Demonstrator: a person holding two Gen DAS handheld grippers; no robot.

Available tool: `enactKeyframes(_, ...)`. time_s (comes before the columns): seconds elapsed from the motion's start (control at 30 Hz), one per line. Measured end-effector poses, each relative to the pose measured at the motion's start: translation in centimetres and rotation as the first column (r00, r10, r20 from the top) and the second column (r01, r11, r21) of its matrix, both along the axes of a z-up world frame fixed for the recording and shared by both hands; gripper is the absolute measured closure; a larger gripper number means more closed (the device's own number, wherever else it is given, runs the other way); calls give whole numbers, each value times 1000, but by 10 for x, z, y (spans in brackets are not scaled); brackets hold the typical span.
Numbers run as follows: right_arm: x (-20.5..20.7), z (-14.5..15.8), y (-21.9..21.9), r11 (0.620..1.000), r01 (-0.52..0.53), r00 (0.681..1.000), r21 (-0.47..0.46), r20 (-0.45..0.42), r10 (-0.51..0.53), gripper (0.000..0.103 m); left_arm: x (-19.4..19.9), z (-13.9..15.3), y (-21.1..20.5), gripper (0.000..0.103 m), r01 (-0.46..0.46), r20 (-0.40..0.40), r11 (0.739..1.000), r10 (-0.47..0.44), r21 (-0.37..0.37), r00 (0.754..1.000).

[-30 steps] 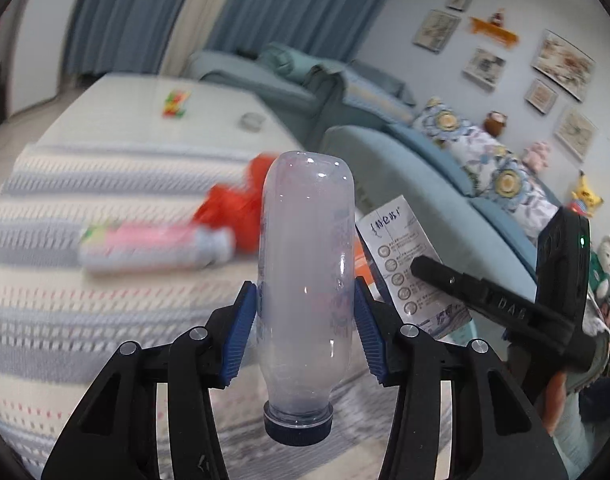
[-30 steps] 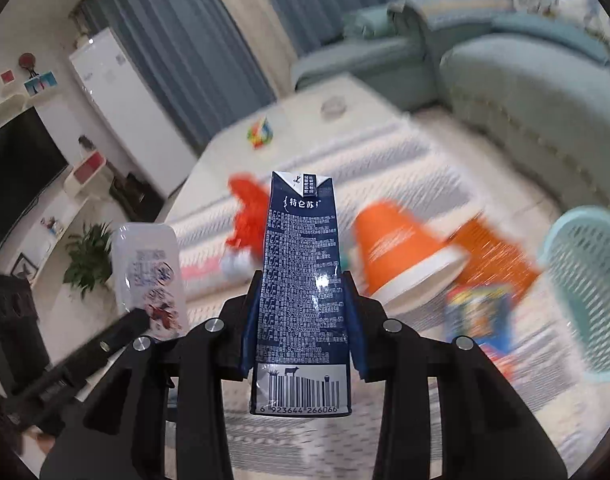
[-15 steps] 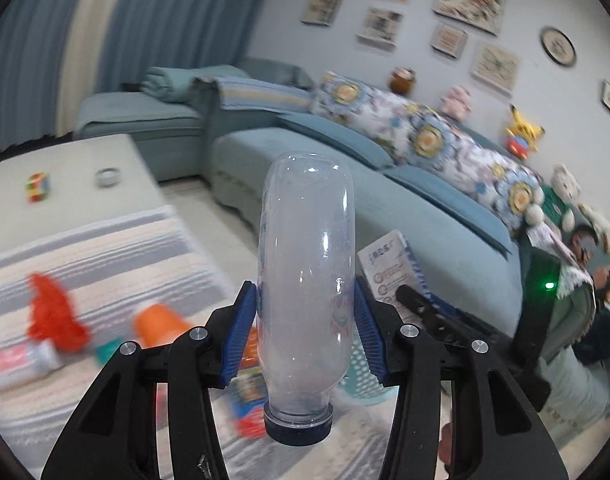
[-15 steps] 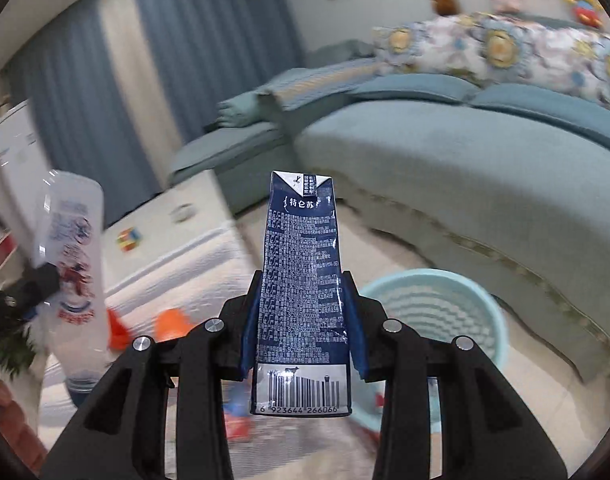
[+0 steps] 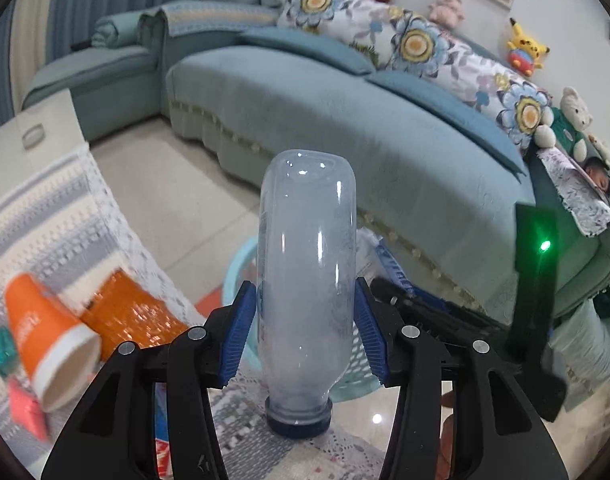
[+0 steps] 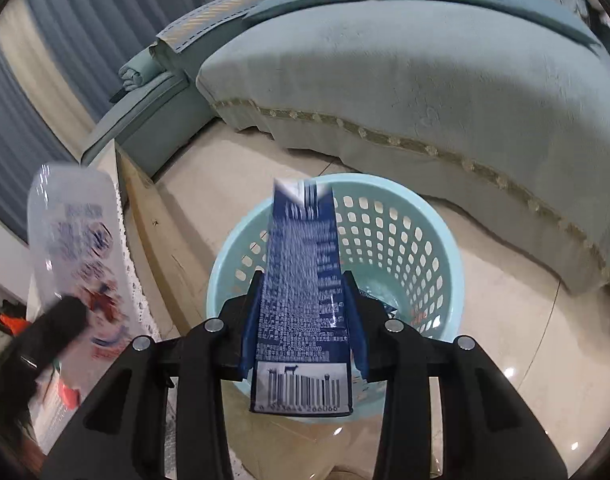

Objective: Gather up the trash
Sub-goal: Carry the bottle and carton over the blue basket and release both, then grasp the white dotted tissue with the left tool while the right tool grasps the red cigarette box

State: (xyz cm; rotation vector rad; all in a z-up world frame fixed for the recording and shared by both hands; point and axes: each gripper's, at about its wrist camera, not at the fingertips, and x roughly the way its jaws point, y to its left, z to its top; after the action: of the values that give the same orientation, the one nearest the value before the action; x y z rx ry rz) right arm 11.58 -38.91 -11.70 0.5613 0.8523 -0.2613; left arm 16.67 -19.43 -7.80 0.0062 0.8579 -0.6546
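My left gripper (image 5: 305,332) is shut on an empty clear plastic bottle (image 5: 307,264), cap end toward the camera. The bottle also shows at the left of the right wrist view (image 6: 75,264). My right gripper (image 6: 305,316) is shut on a dark blue milk carton (image 6: 303,292), barcode end toward the camera, held above a light blue perforated basket (image 6: 397,236) on the floor. The carton looks blurred. The basket's rim shows behind the bottle in the left wrist view (image 5: 241,264). Some wrappers lie in the basket's bottom.
An orange paper cup (image 5: 45,340) and an orange wrapper (image 5: 133,316) lie on the striped cloth of the low table (image 5: 37,216). A blue sofa (image 6: 425,72) curves behind the basket. The floor is glossy beige tile (image 6: 505,360).
Both grippers have swung right from the table toward the sofa, each keeping its hold. The basket now lies directly under the right gripper's carton.
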Motion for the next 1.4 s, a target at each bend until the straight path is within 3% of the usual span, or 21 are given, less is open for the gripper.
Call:
enactKeyframes(0.1, 2, -2, -1, 999, 12, 1000, -45, -10, -12, 61, 3, -4, 9, 46, -11, -7, 1000, 11, -10, 1000)
enactKeyframes(0.37, -6, 3, -8, 999, 17, 999, 34, 33, -18, 60, 0, 8, 42, 45, -50, -2, 998, 50, -33, 999)
enactKeyframes(0.6, -16, 48, 22, 998, -59, 983, 18, 174, 55, 60, -22, 53, 102, 45, -97, 63, 989, 105, -112, 993)
enactKeyframes(0.77, -27, 82, 64, 986, -157, 950, -49, 265, 164, 60, -45, 81, 159, 45, -130, 117, 980, 148, -148, 982)
enactKeyframes(0.83, -32, 88, 83, 977, -193, 938, -93, 274, 212, 60, -56, 83, 186, 40, -149, 120, 979, 166, -138, 979)
enactKeyframes(0.97, -37, 90, 132, 943, -281, 914, -176, 249, 319, 60, -76, 64, 228, 38, -178, 98, 981, 185, -70, 978)
enactKeyframes(1.1, -35, 83, 174, 909, -358, 891, -215, 214, 401, 60, -87, 27, 246, 29, -115, 30, 993, 115, -2, 993)
enactKeyframes(1.13, -34, 81, 184, 900, -374, 885, -222, 204, 418, 58, -87, 20, 248, 28, -97, 15, 995, 97, 9, 995)
enactKeyframes(1.2, -31, 74, 203, 885, -400, 878, -237, 180, 444, 42, -89, 1, 247, 28, -54, -18, 998, 55, 41, 998)
enactKeyframes(1.3, -25, 61, 226, 869, -427, 871, -250, 142, 470, 39, -85, -27, 249, 29, -33, -51, 995, 38, 92, 998)
enactKeyframes(1.4, -20, 44, 243, 859, -437, 875, -268, 94, 475, 34, -78, -45, 249, 30, -1, -96, 995, 10, 98, 995)
